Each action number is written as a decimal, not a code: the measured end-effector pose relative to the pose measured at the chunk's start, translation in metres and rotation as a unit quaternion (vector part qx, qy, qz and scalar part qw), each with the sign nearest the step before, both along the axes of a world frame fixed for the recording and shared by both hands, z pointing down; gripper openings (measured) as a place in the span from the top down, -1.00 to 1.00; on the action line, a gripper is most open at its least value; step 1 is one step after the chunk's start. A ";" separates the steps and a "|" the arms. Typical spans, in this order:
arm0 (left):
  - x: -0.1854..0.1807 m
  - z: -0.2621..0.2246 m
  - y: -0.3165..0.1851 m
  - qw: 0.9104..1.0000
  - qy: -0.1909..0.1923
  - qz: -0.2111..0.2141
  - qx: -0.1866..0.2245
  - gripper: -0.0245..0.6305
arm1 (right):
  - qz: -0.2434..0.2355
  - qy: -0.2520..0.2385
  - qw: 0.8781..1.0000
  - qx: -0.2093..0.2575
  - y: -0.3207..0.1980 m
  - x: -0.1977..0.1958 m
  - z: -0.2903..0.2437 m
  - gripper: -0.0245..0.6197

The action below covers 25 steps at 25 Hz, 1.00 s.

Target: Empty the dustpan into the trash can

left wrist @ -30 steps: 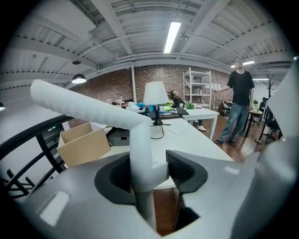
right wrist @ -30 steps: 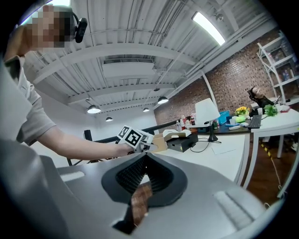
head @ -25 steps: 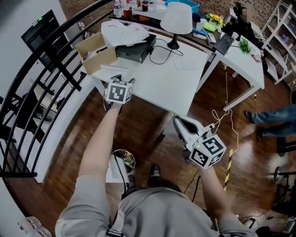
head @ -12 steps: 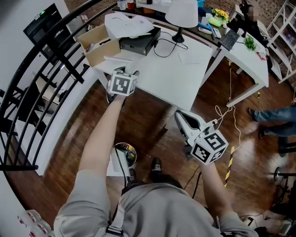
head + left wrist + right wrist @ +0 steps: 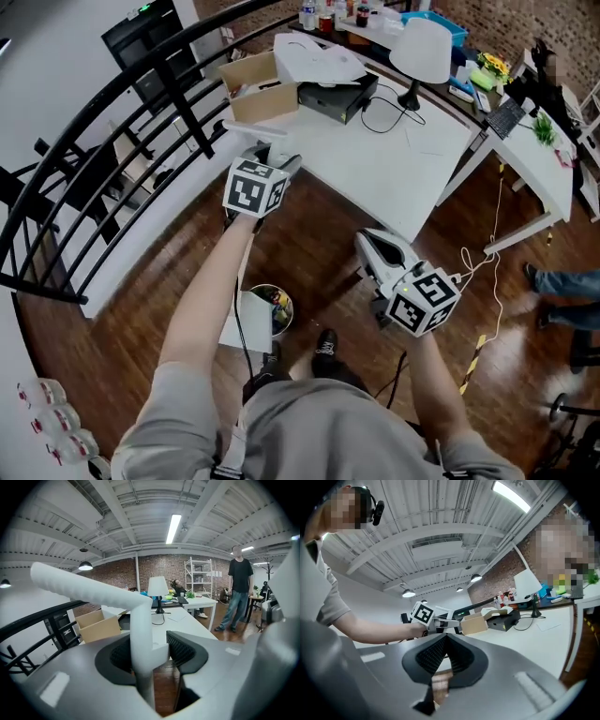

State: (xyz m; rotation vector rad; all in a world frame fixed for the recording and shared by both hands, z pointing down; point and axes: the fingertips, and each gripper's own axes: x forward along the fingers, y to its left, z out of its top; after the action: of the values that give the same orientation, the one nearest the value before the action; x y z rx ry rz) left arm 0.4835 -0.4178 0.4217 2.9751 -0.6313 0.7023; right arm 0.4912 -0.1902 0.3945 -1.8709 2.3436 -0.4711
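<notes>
My left gripper is held out near the white table's corner. It is shut on a white bent handle. In the left gripper view the handle runs down between the jaws and slants up to the left. The pan end is hidden. The right gripper view shows that gripper from the side. A small round trash can with rubbish in it stands on the wood floor below my left arm. My right gripper hangs over the floor right of the can, with its jaws together and nothing between them.
A white flat thing lies by the can, partly under my arm. A cardboard box, a black device and a lamp sit on the table. A black railing runs along the left. A person stands far off.
My left gripper has lifted and moved on with the handle in it. The right gripper has drifted a little. The view has swung, so the can and the railing now sit further right.
</notes>
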 end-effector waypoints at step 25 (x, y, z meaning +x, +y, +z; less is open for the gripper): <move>-0.437 -0.122 0.100 0.978 0.195 -0.065 0.032 0.32 | -0.080 0.032 0.995 0.044 0.027 -0.332 -0.037 0.92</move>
State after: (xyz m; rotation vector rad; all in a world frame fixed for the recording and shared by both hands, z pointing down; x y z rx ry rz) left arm 0.0466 -0.3173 0.2997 2.9630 -0.8147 0.0820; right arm 0.1597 -0.1632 0.3580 -1.6928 2.5251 -0.3203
